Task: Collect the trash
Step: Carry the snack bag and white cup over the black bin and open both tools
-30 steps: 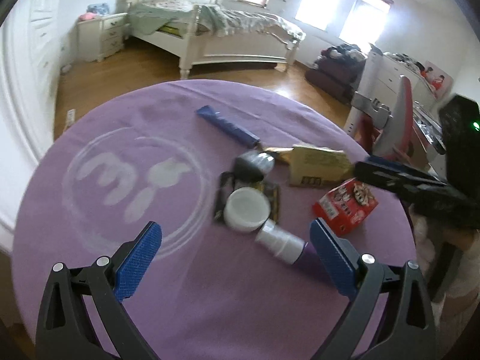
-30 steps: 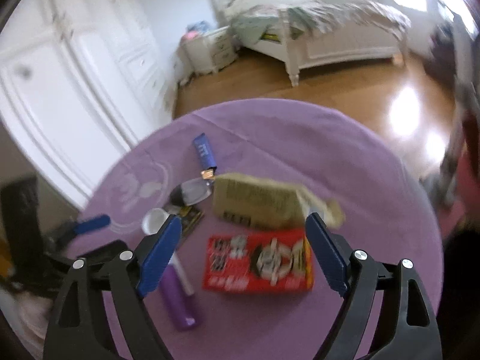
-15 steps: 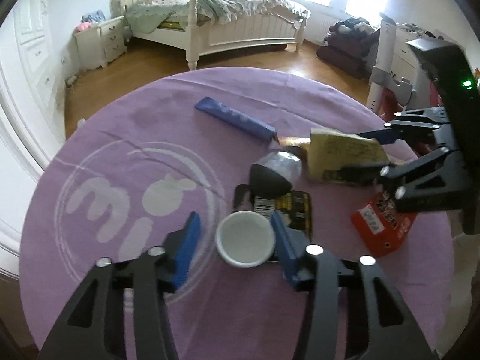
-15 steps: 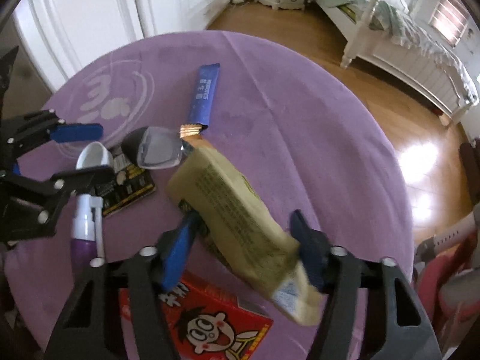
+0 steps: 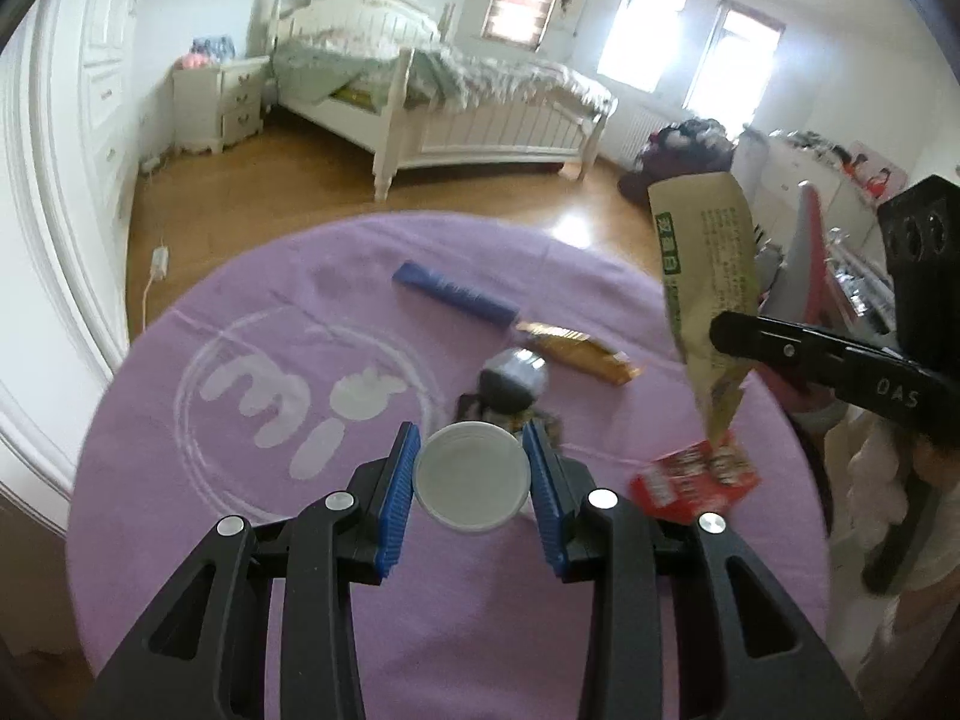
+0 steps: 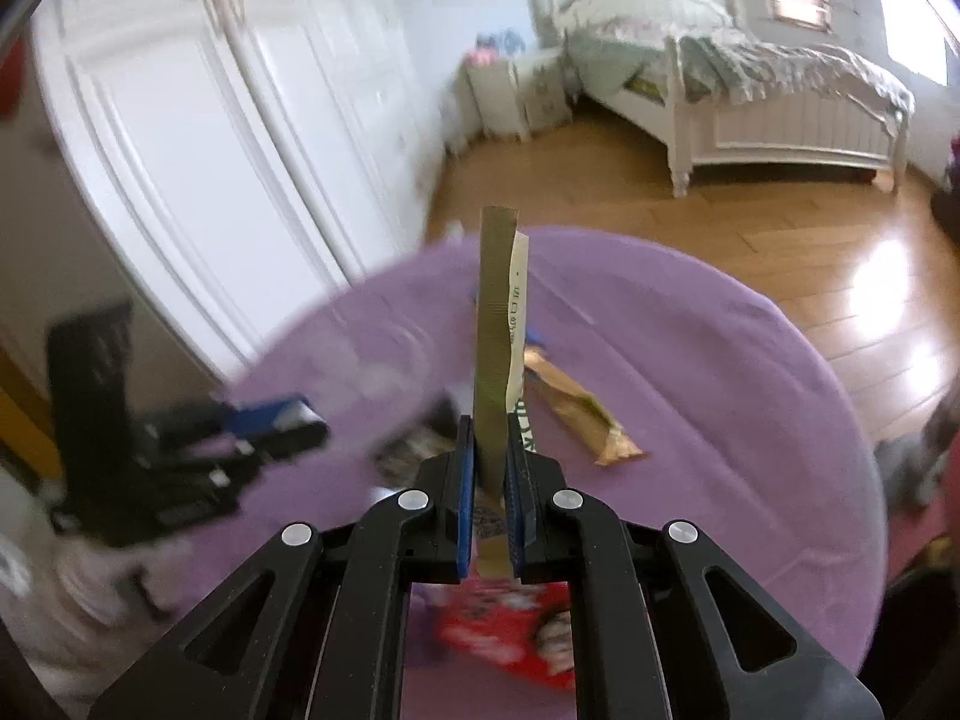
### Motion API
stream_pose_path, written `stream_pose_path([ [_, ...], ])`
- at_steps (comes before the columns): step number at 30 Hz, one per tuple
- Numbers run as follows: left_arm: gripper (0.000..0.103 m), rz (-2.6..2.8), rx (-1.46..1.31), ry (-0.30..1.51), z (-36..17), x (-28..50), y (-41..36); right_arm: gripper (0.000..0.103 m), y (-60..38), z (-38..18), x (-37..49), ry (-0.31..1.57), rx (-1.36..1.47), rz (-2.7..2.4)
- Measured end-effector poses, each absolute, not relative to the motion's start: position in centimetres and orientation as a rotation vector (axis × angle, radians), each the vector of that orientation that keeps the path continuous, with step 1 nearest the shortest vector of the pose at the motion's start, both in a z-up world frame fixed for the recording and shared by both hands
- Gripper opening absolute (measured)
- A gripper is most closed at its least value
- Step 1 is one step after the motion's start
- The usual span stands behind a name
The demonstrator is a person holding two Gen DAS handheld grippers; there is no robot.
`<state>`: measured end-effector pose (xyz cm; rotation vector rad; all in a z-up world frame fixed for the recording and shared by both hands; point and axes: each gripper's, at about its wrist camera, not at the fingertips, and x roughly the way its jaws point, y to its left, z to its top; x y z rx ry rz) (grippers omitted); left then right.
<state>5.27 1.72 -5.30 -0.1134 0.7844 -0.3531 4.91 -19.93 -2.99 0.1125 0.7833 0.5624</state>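
Note:
My left gripper (image 5: 470,439) holds a white round cup (image 5: 473,477) just above the purple table (image 5: 240,540); its jaws are still closing and the blue pads press on the cup's sides. My right gripper (image 6: 491,441) is shut on a tan paper packet (image 6: 495,324), which stands on edge above the table. In the left wrist view that packet (image 5: 705,264) hangs at the right. On the cloth lie a blue wrapper (image 5: 456,294), a gold wrapper (image 5: 576,351), a grey domed lid (image 5: 513,375), a dark packet (image 5: 540,420) and a red carton (image 5: 693,477).
A white bed (image 5: 480,120) and a nightstand (image 5: 219,102) stand beyond the table on a wooden floor (image 5: 270,186). White wardrobe doors (image 6: 210,120) run along the left. Cluttered furniture (image 5: 840,210) crowds the right side.
Both grippers went from wide open to closed, the left on the white cup and the right on the tan packet, and both rose with their loads. The gold wrapper under the packet now shows.

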Motion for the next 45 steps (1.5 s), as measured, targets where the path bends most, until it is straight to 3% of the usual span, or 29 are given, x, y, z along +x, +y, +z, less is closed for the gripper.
stream_pose_path([
  [5,0.036,-0.374,-0.121,0.703,-2.1,2.9,0.5,0.010,-22.2,-0.1,1.4,0.667,0.309,0.591],
  [20,0.036,-0.558,-0.002,0.540,4.6,-0.7,-10.4,0.010,-32.3,3.3,-8.8,0.465,0.475,0.373],
  [45,0.036,-0.924,0.073,0.605,1.4,-1.6,-27.7,0.010,-51.5,-3.0,-17.0,0.361,0.693,0.001],
])
